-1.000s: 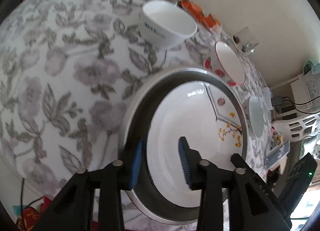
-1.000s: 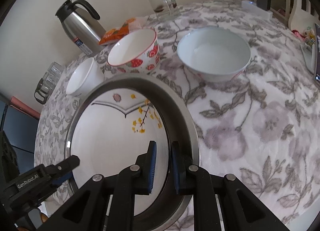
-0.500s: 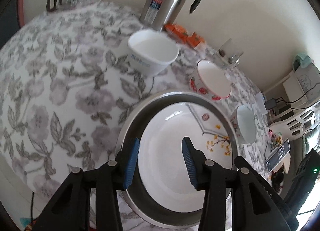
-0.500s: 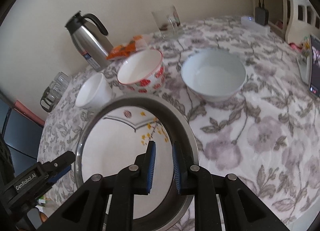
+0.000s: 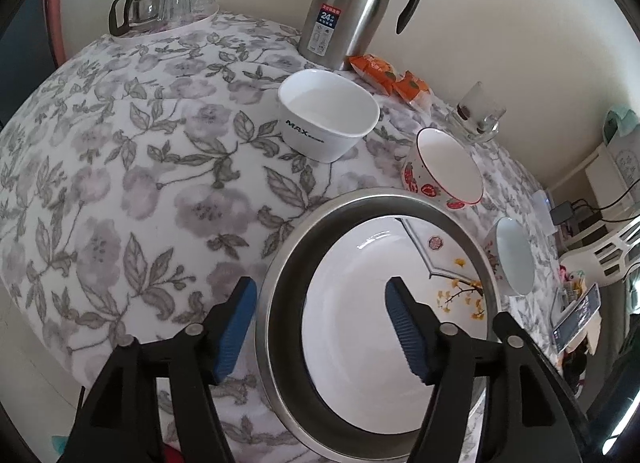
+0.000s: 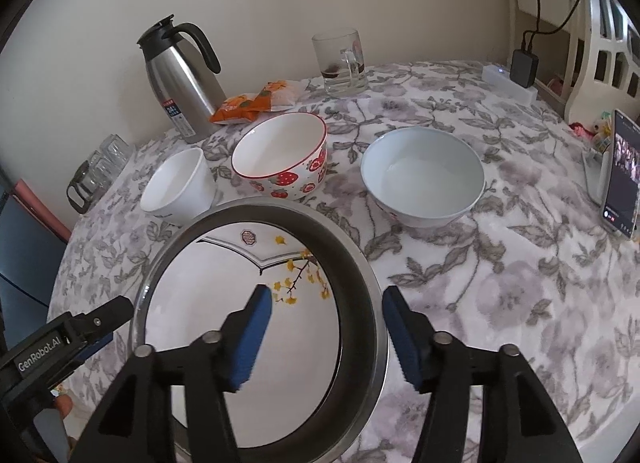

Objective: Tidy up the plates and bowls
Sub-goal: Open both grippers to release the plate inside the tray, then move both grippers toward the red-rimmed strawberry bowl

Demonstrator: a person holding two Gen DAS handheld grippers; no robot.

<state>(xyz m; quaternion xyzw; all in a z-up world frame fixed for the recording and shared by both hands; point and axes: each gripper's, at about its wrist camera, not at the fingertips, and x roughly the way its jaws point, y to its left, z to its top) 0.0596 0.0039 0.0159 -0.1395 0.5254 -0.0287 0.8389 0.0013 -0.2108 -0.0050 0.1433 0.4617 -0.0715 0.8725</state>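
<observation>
Soft, even daylight fills both views, with only faint shadows under the bowls. A bright glare burns at the lower right edge of the left wrist view. Small highlights glint on the white plate [image 5: 360, 343] and the steel rim [image 6: 380, 343] around it. Fisheye distortion bulges the counter [image 5: 120, 183] and darkens the corners. Focus is sharp.

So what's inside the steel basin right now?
A white plate with a yellow blossom branch lies inside the steel basin. It covers the basin's floor, so anything beneath it is hidden.
</observation>
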